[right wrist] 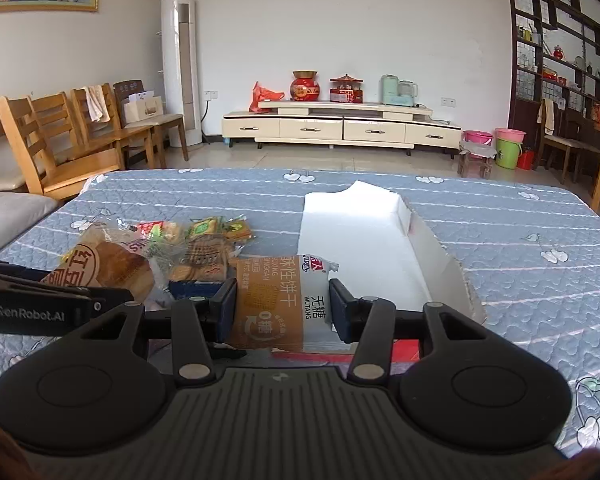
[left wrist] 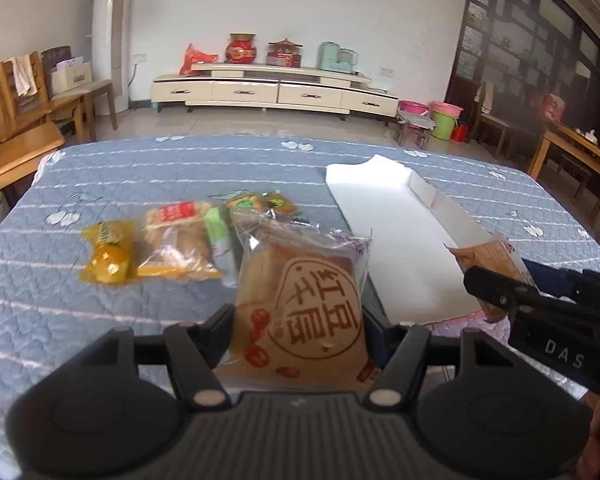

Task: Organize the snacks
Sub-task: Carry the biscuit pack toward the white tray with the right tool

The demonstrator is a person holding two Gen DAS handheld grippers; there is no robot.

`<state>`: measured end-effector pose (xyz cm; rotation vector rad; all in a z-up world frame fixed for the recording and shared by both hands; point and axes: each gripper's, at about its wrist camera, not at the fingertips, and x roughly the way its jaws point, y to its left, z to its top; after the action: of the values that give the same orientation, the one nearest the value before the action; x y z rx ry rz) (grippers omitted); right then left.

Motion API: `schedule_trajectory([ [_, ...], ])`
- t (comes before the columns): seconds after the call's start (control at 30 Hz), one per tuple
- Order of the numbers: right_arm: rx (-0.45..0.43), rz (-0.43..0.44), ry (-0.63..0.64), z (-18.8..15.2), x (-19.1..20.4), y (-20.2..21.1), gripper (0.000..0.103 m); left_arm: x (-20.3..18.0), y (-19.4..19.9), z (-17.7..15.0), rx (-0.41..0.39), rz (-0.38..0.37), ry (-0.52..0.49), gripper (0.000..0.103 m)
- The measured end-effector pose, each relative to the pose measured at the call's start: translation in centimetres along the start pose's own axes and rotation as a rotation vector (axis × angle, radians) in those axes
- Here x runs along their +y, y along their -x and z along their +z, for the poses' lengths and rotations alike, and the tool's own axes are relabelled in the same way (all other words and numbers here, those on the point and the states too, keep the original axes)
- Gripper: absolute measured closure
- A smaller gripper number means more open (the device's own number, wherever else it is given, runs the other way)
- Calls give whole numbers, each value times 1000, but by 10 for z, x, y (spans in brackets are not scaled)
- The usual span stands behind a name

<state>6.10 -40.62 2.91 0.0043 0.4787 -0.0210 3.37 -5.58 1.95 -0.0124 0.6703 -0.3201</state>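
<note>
My left gripper [left wrist: 298, 328] is shut on a red-bean bread packet [left wrist: 300, 304] with a round red stamp, held above the blue quilted table. My right gripper [right wrist: 284, 304] is shut on an orange and white biscuit packet [right wrist: 284, 304], held just left of the open white box [right wrist: 356, 240]. The right gripper also shows in the left wrist view [left wrist: 496, 288] with its packet [left wrist: 496, 258] at the box's near edge. The left gripper's bread packet shows in the right wrist view [right wrist: 112, 264]. More snacks lie in a loose row: a yellow packet [left wrist: 108, 254], a clear cake packet [left wrist: 180, 240], small green-labelled packets [left wrist: 260, 204].
The table wears a blue quilted cloth [left wrist: 140, 172] with white stripes. The white box [left wrist: 388, 236] lies open at the right centre, with raised walls on its right side. Wooden chairs [right wrist: 60, 148] stand at the left, a TV cabinet [right wrist: 340, 128] by the far wall.
</note>
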Motion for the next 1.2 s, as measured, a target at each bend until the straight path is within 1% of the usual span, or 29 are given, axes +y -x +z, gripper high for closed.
schedule_trajectory([
  [0.27, -24, -27, -24, 8, -15, 2, 45, -20, -13, 12, 8, -28, -15, 37],
  [0.4, -31, -42, -25, 12, -23, -3, 45, -34, -20, 20, -2, -36, -29, 37],
  [0.53, -4, -48, -45, 8, -35, -15, 46, -35, -24, 18, 2, -25, -25, 37],
  [0.67, 40, -47, -27, -9, -45, -15, 46, -26, -25, 14, 16, -10, -3, 37],
  [0.73, 73, -13, -34, -22, -51, -13, 45, -23, -24, 12, 14, -3, 1, 37],
  [0.8, 105, 20, -60, -37, -54, -8, 37, -21, -24, 9, 15, 6, -1, 37],
  [0.87, 124, 62, -46, -52, -49, -3, 0, -18, -24, 7, 21, 6, 6, 37],
  [0.93, 153, 90, -6, -64, -39, -2, 0, -17, -25, 5, 28, 3, 13, 37],
  [1.0, 212, 99, 7, -73, -28, -7, 0, -16, -24, 3, 32, 3, 15, 37],
  [1.13, 290, 77, 34, -85, -9, -26, 0, -16, -20, 0, 26, 5, 8, 37],
  [1.17, 301, 78, 34, -86, -7, -30, 9, -15, -19, -1, 25, 9, 8, 37],
  [1.2, 289, 62, 41, -86, -5, -30, 16, -15, -19, -1, 23, 10, 10, 37],
])
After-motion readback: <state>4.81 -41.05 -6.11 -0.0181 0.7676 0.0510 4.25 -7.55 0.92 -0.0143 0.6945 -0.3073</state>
